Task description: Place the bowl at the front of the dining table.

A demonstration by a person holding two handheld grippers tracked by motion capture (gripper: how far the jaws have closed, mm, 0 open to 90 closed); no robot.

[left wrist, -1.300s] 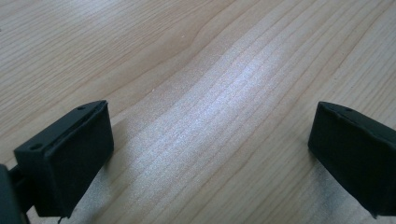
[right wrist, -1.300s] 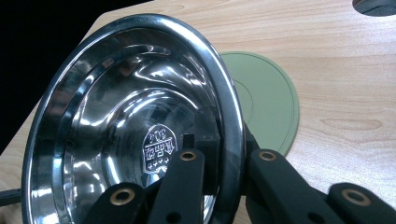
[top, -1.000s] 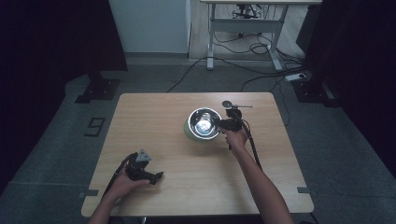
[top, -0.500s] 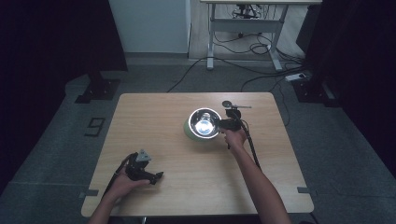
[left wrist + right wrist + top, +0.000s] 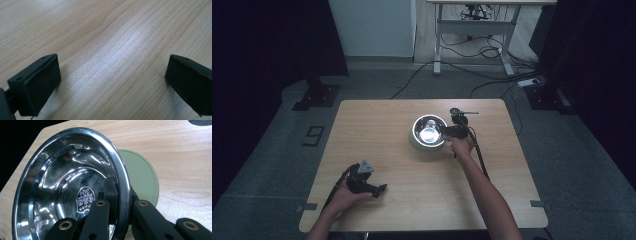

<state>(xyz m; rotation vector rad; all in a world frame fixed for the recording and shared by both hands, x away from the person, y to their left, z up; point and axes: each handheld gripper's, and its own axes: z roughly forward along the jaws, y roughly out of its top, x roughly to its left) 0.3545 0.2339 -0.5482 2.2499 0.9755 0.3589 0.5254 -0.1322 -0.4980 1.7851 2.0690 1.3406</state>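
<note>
Pale wooden worktop [image 5: 402, 200] with rounded corners, standing on grey carpet in a dim room. Dark curtains along the left side and again at the far right. White panel on the back wall, and right of it a light-framed desk [image 5: 472, 30] with loose cables trailing over the floor to a power strip [image 5: 530, 82].

At the near left corner of the worktop: left claw [image 5: 381, 188] resting low in the person's left hand [image 5: 343, 197], grey three-cornered plate on top, tips aimed rightward across the boards. Released, both black jaws set wide apart in the left gripper view, bare wood grain between them, nothing touched.

Right of centre, toward the far half: steel bowl [image 5: 429, 131], shiny and round. Under and beside it a flat pale green mat [image 5: 141, 176], its edge peeking out at the near left of the bowl in the high view. Seen from the right gripper view, bowl tipped up on edge, open mouth turned away from the mat and toward the left of that view, rim running steeply from low to high, stamped mark legible on the bottom inside. No long axis to speak of; round all the way.

Immediately right of the bowl: right claw [image 5: 119, 202], clenched on the bowl's rim, one jaw inside against the polished wall, the other outside. Right hand [image 5: 460, 146] behind it, forearm running back to the near edge, black cable alongside.
</note>
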